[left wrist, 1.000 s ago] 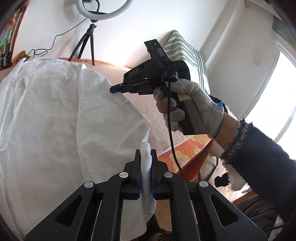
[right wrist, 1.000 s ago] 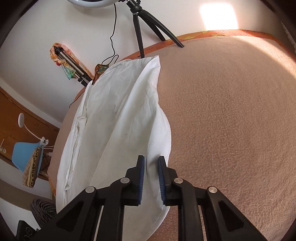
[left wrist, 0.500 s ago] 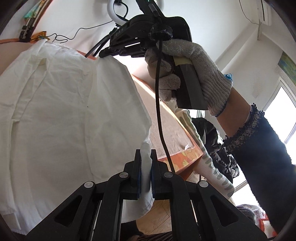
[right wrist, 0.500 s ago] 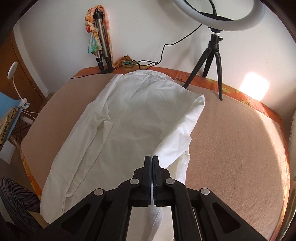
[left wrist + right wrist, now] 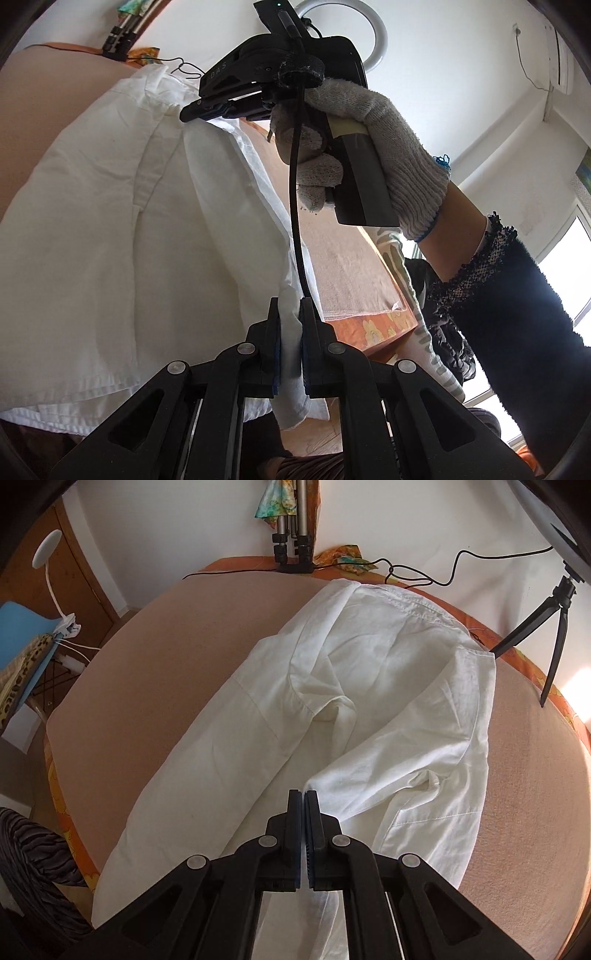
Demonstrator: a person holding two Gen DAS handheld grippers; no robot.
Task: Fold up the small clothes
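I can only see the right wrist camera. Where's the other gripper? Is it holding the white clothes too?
Observer: Yes, the left gripper is shut on the white garment's edge.
Operator: Who holds my gripper?
Observer: A hand in a grey knit glove holds the right gripper above the garment; its jaws are opening, no cloth seen between them.
Operator: Any window?
Observer: Yes, a bright window, right side of the left wrist view.
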